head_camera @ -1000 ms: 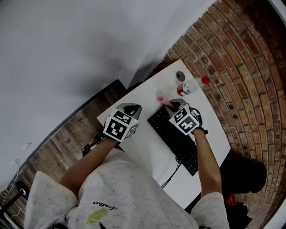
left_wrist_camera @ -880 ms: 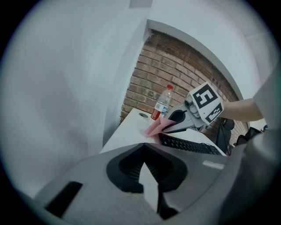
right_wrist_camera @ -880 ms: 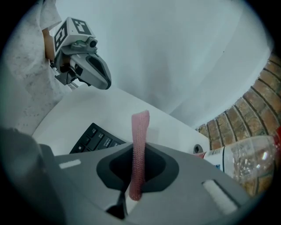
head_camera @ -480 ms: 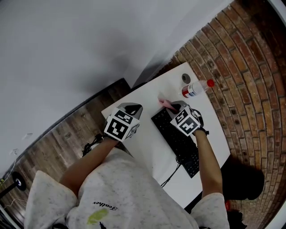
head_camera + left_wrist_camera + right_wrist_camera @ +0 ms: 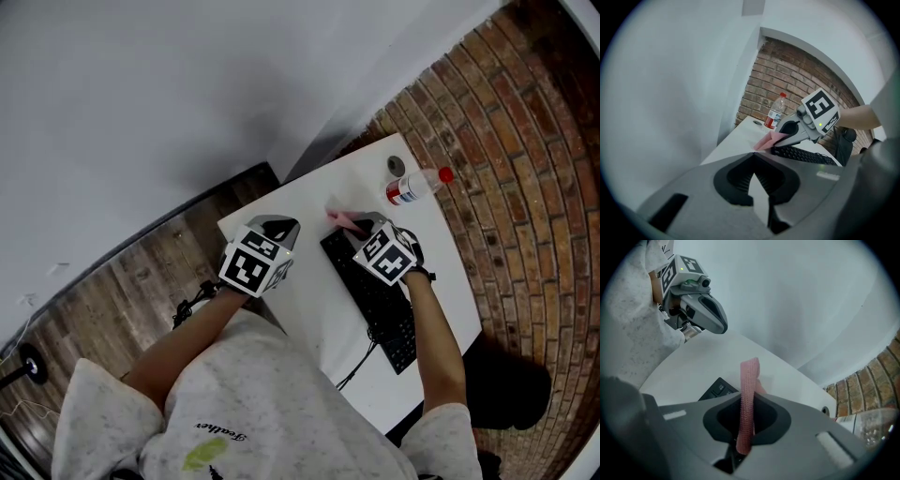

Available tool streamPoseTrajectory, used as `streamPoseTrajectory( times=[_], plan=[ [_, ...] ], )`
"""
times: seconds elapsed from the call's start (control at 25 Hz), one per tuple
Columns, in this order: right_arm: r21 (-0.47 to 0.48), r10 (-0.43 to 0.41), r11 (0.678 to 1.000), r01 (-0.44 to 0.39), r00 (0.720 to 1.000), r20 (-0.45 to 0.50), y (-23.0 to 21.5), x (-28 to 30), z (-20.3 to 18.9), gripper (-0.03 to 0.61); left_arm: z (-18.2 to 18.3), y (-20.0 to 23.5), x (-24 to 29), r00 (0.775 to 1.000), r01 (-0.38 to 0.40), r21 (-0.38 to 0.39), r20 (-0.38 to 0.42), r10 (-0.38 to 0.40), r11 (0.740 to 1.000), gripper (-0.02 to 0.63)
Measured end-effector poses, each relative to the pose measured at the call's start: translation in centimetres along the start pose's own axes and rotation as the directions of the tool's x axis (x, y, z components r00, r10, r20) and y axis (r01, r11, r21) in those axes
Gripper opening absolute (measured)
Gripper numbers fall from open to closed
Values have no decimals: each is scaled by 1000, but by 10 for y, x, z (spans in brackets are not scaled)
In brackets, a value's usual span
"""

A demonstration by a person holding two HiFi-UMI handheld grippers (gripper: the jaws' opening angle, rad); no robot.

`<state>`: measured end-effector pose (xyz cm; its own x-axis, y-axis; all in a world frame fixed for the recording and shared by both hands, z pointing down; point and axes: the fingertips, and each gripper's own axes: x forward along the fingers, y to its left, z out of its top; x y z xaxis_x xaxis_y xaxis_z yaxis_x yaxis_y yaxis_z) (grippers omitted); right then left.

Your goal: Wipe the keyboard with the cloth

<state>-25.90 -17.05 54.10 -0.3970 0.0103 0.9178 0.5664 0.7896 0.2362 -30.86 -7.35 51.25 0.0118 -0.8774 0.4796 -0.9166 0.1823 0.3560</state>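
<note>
A black keyboard (image 5: 380,305) lies on the white table (image 5: 309,309), running from far to near. My right gripper (image 5: 354,225) is over the keyboard's far end, shut on a pink cloth (image 5: 343,221). In the right gripper view the cloth (image 5: 750,380) stands up in a folded strip between the jaws, above a corner of the keyboard (image 5: 717,389). My left gripper (image 5: 278,229) is left of the keyboard over the table's left edge, shut and holding nothing. From the left gripper view, the right gripper (image 5: 785,139) presses the cloth (image 5: 766,140) at the keyboard (image 5: 806,154) end.
A clear plastic bottle (image 5: 417,186) with a red cap lies at the far right of the table, a small round cap (image 5: 397,166) beside it. A brick wall (image 5: 506,141) borders the right side and a grey wall stands behind. The keyboard's cable (image 5: 361,361) runs off the near edge.
The head view has drifted a little. The right gripper with the cloth stays at the keyboard's far end, shifted only slightly. The left gripper has not moved.
</note>
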Motion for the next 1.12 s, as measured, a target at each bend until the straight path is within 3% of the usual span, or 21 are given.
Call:
streamPoseTrajectory(
  times=[1.12],
  plan=[
    [-145,78,987,-71,996,44,64,0,28,23,-34,-19,-59,990,-129,-63,54,132,990,-9]
  ],
)
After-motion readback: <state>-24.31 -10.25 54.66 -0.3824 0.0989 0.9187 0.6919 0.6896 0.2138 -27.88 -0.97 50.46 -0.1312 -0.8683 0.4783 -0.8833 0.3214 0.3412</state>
